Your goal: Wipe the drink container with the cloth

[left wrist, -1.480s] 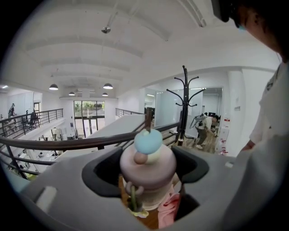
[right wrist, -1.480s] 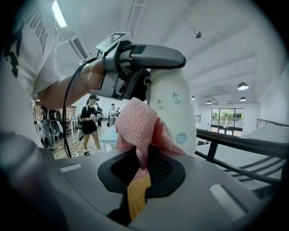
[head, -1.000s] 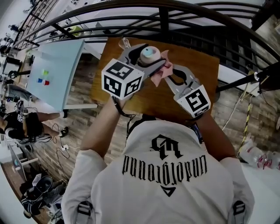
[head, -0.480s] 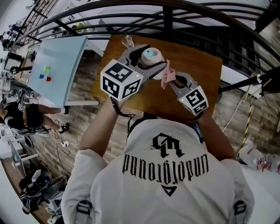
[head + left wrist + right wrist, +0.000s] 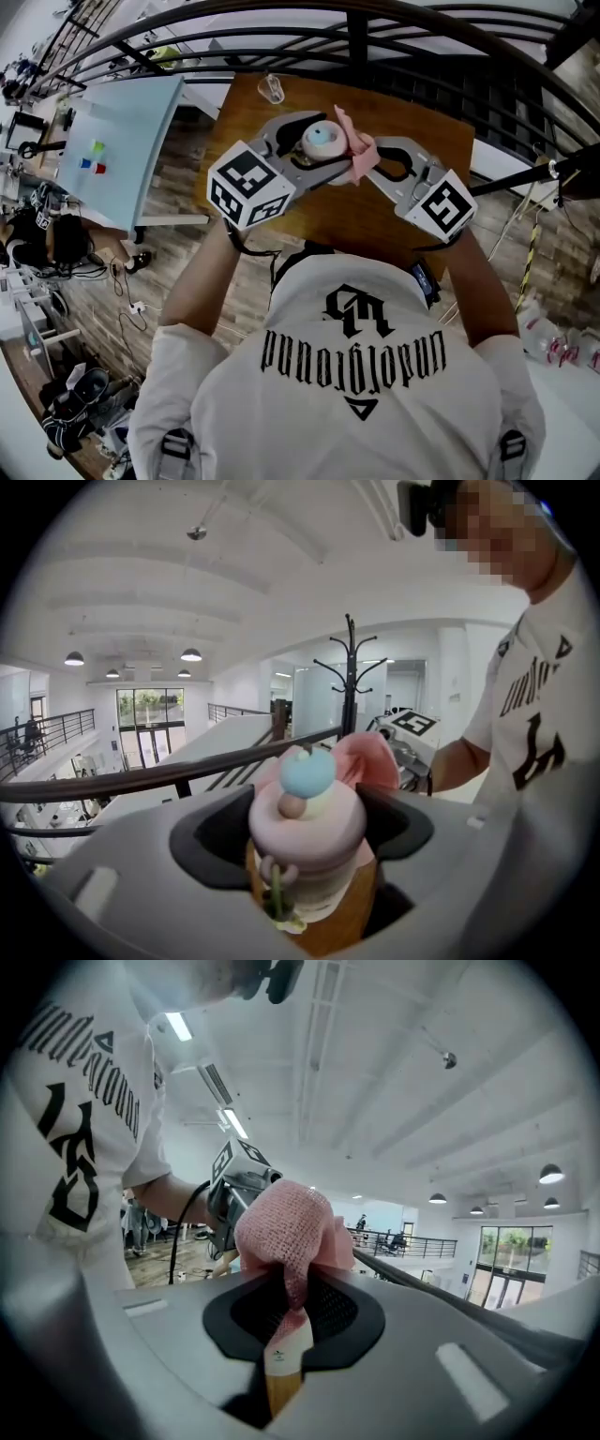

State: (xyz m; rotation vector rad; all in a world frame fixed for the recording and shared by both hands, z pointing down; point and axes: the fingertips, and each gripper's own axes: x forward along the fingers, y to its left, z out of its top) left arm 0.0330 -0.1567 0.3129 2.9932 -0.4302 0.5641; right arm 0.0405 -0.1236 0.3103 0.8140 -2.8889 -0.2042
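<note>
A pink drink container (image 5: 320, 142) with a blue knob on its lid is held upright above the wooden table (image 5: 394, 216), and my left gripper (image 5: 317, 159) is shut on it. In the left gripper view the container (image 5: 305, 832) fills the space between the jaws. My right gripper (image 5: 361, 159) is shut on a pink cloth (image 5: 354, 150), which presses against the container's right side. In the right gripper view the cloth (image 5: 286, 1237) bunches above the jaws and hides the container. The left gripper view shows the cloth (image 5: 370, 761) behind the lid.
A small clear object (image 5: 270, 89) lies at the table's far left corner. A black railing (image 5: 352, 37) runs just beyond the table. A pale blue table (image 5: 117, 150) with small coloured blocks stands to the left, and a black stand (image 5: 525, 171) to the right.
Both grippers have drawn closer together. The cloth moved from hanging apart at the right to touching the container's side. The right gripper's cube swung out to the right.
</note>
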